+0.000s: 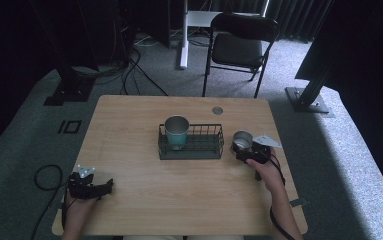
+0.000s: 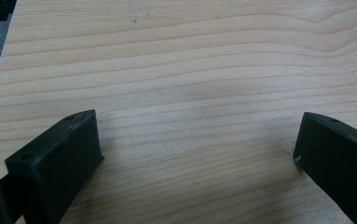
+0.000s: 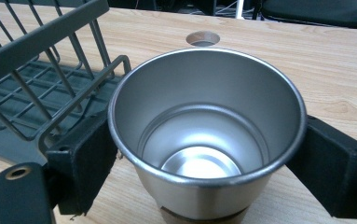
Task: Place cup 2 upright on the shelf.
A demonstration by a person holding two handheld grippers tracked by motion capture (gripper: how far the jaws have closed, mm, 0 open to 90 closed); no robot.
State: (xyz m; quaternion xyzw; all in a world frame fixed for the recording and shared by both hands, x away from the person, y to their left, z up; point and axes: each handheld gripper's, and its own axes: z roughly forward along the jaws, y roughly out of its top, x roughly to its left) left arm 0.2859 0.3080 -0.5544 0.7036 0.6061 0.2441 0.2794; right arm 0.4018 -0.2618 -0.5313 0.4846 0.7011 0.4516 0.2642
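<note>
Cup point(image 3: 206, 135) sits upright between the jaws of our right gripper point(image 1: 249, 149), clamped on both sides, near the table's point(image 1: 179, 200) right edge beside the rack point(image 1: 191, 142). Next we lift it over the rack wall. Left gripper point(image 2: 197, 154) rests wide open, holding nothing, at the near-left corner.

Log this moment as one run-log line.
right gripper shut on steel cup beside wire rack | left gripper open, idle | teal cup in rack

Dim overall, dark vignetted corners in high view; daylight patch on floor point(image 1: 349, 135) at right. Soft glare inside steel cup point(image 3: 204, 140); near tongs slightly blurred.
</note>
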